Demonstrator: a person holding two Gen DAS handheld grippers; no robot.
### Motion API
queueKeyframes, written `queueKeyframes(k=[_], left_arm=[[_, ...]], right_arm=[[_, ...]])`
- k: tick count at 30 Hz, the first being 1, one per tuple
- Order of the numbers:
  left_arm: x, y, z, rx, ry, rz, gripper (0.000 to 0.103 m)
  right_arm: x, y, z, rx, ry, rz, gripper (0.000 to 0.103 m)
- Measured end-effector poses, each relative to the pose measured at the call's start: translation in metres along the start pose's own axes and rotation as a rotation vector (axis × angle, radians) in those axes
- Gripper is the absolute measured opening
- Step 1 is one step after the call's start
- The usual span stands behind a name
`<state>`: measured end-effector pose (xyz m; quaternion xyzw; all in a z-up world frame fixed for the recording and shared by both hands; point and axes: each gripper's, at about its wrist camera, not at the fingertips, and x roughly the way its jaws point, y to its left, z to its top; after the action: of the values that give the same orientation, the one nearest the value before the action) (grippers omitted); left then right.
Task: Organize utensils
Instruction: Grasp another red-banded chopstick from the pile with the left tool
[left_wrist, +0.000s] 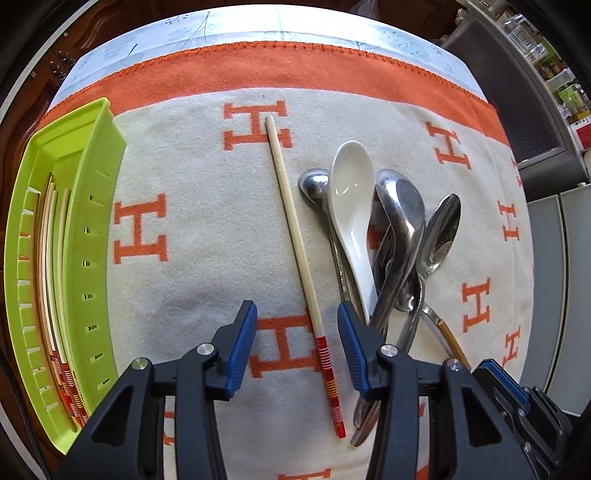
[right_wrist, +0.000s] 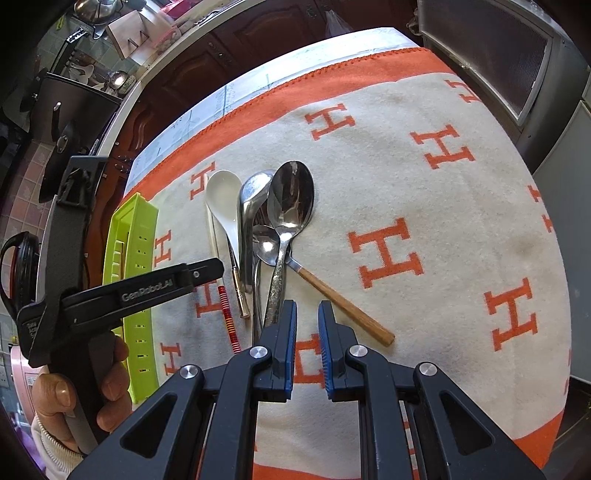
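Note:
A bamboo chopstick (left_wrist: 295, 243) with a red striped end lies on the cream and orange blanket, its red end between the fingers of my left gripper (left_wrist: 297, 325), which is open and empty just above it. A pile of spoons lies to its right: a white ceramic spoon (left_wrist: 351, 206) and several metal spoons (left_wrist: 402, 218). A green tray (left_wrist: 92, 229) at the left holds several chopsticks. My right gripper (right_wrist: 307, 321) is open with a narrow gap, empty, near the handles of the metal spoons (right_wrist: 291, 206) and a wooden-handled spoon (right_wrist: 343, 299).
The blanket (right_wrist: 443, 206) covers the table. The left gripper's body and the hand holding it (right_wrist: 110, 295) stand over the green tray (right_wrist: 133, 236). Dark wooden cabinets and a counter lie beyond the far table edge; a grey appliance stands at the right.

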<state>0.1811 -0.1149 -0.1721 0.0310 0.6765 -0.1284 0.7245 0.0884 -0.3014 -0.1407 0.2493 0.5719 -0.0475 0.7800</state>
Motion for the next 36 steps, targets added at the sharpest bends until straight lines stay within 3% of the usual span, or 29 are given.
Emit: queueKeyframes(k=[6,8,10,15,23,31,36], left_arm=[[0.008,-0.013,0.002,0.018,-0.004,0.080,0.041],[0.010,-0.022,0.002,0.048,-0.011,0.123,0.033],[0.011,-0.031,0.003,0.066,-0.012,0.125,0.006],[0.010,-0.021,0.002,0.033,-0.004,0.075,0.003],[-0.013,0.026,-0.023,-0.002,-0.016,-0.008,0.003],[-0.068,0.054,-0.052,0.007,-0.095,-0.068,0.003],[-0.101,0.081,-0.057,-0.011,-0.143,-0.061,0.003]], right_arm=[[-0.001,-0.001,-0.001,-0.005,-0.008,0.005,0.012],[-0.003,-0.002,-0.001,-0.006,-0.012,-0.003,0.012],[-0.004,-0.003,-0.002,-0.002,-0.013,-0.002,0.012],[-0.008,-0.004,-0.004,-0.001,-0.012,0.002,0.012],[0.005,0.013,0.000,-0.036,0.041,0.063,0.012],[0.029,0.062,0.016,-0.120,0.118,0.103,0.012],[0.046,0.086,0.032,-0.138,0.165,0.094,0.012]])
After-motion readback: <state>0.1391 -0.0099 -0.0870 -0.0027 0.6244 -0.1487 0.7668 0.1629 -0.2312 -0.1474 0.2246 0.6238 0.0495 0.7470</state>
